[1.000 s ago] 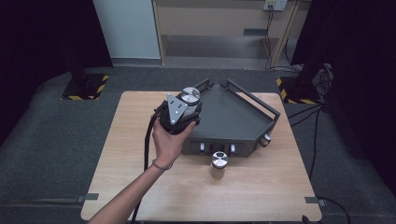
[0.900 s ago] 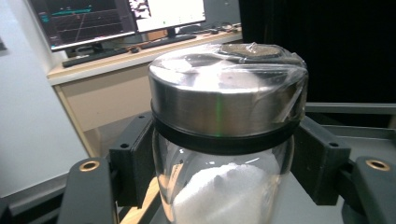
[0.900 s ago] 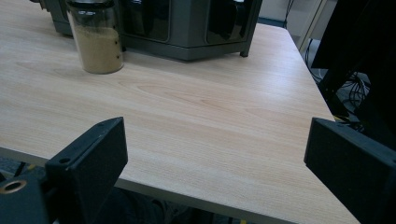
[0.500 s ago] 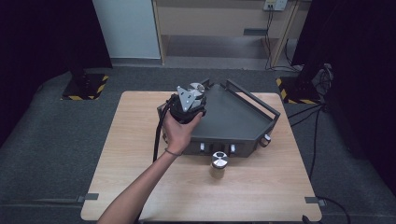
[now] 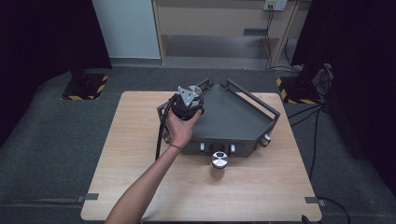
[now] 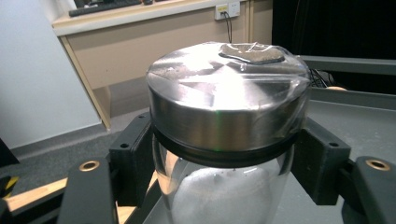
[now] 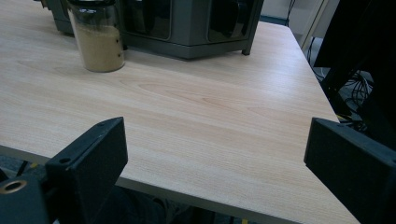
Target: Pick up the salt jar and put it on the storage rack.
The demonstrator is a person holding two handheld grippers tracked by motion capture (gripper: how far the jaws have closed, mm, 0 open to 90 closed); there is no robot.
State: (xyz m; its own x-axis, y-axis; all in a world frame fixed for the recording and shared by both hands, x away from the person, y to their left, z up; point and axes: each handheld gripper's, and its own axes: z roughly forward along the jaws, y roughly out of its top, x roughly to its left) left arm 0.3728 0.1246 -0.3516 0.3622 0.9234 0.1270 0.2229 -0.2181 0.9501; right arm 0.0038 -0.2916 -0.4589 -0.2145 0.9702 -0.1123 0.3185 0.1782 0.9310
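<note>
I have one jar [image 6: 224, 140] clamped in my left claw [image 5: 188, 103], carried over the near-left corner of the dark rack [image 5: 233, 116] on the bench [image 5: 140, 140]; I judge it about to be set down there, not yet released. A second jar [image 5: 218, 163] stands on the bench just in front of the rack, left to do. My right claw [image 7: 215, 154] hangs open and empty at the bench edge. The held jar is clear glass under a steel lid (whitish powder inside).
</note>
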